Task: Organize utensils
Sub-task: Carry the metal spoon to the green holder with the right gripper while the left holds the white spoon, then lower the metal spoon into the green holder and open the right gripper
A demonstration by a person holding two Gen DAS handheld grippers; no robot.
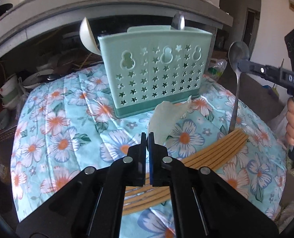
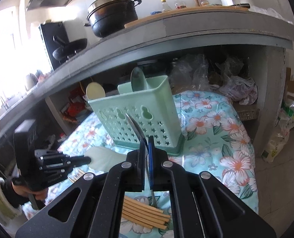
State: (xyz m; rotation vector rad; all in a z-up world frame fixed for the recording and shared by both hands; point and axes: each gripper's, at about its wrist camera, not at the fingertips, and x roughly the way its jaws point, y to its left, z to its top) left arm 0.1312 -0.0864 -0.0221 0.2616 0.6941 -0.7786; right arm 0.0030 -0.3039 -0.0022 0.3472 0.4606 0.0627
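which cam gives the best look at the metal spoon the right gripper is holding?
Left wrist view. It shows the whole metal spoon, bowl up and handle hanging toward the chopsticks, pinched by the right gripper. The right wrist view shows it only edge-on, mostly hidden between that gripper's fingers.

utensil holder (image 1: 152, 69): 1 | metal spoons: 2, one in the holder (image 1: 178, 21), one in the right tool (image 1: 238, 54) | white spatulas: 2, one in the holder (image 1: 88, 36), one in the left tool (image 1: 167, 117) | chopsticks (image 1: 206, 152): about 7, lying bundled | pots on the shelf (image 2: 113, 13): 1
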